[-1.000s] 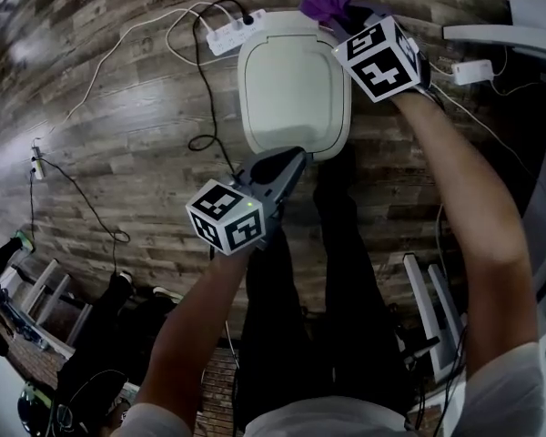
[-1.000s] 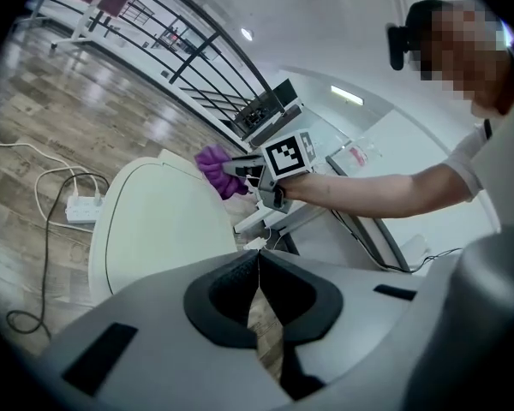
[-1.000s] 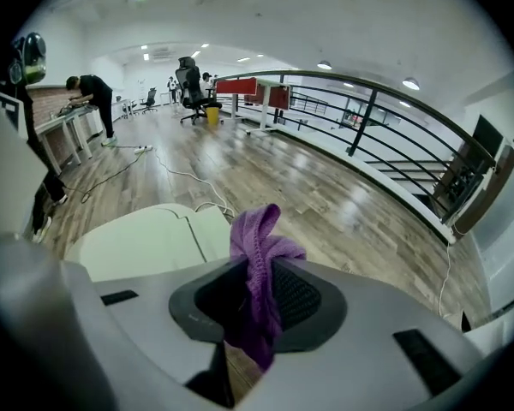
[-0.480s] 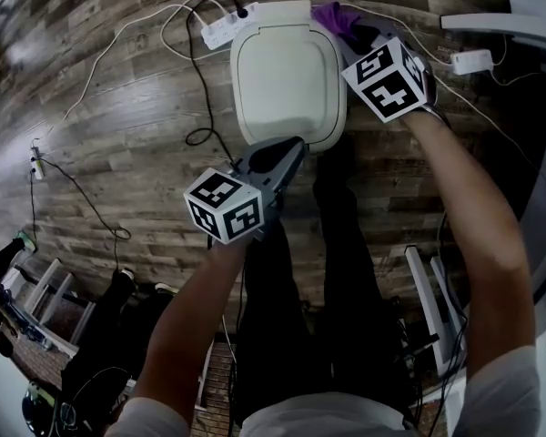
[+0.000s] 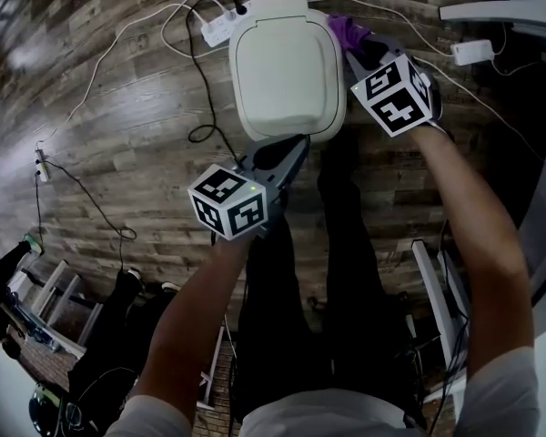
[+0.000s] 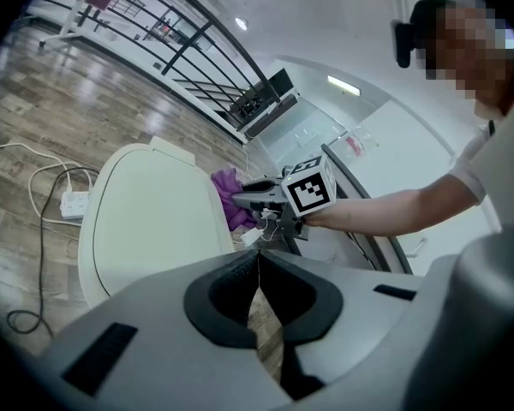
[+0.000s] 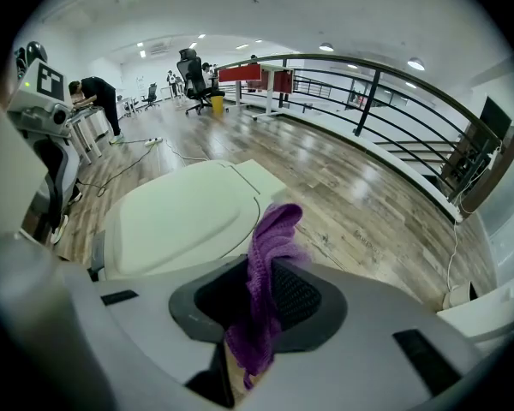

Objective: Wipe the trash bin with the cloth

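Right tongs [image 5: 358, 47] pinch the purple cloth [image 5: 348, 30] beside the trash bin [image 5: 287, 62]; left tongs [image 5: 289, 149] sit closed, empty, by its near edge.

Dark wood-plank floor [image 5: 118, 162], on which a cream lidded plastic trash bin [image 5: 287, 62], a white power strip [image 5: 218, 29] and a looped black cable [image 5: 200, 135] are seen.

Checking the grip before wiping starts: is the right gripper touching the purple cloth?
Touching. The right gripper view shows the purple cloth pinched between the closed jaws of the right gripper.
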Available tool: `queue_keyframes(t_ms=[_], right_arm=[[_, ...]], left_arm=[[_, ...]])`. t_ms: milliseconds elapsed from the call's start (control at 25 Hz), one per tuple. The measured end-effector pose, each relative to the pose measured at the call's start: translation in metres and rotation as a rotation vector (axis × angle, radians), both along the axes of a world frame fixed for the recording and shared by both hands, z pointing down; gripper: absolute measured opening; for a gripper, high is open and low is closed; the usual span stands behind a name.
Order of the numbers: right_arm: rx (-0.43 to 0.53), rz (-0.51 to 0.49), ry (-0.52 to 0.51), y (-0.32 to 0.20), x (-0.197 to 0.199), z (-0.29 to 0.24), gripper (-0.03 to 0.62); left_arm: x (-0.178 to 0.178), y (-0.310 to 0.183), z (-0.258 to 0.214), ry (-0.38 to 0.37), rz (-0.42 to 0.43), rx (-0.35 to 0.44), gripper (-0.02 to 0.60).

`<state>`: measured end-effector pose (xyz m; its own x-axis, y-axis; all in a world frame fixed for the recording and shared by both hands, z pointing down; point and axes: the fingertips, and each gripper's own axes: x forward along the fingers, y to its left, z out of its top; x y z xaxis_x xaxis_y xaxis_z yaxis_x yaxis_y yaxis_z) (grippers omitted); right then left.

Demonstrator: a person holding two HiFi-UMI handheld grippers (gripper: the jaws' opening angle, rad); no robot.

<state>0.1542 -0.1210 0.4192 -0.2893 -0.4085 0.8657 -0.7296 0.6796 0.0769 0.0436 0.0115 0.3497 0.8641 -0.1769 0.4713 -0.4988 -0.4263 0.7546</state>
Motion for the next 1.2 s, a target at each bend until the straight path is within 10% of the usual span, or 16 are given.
queue_keyframes(t_ms=[1200], right_arm=[[-0.157, 0.085, -0.016, 0.136, -0.021, 0.017, 0.089]], left_arm=[[-0.026, 0.031, -0.003, 0.005, 0.047, -0.030, 0.005]])
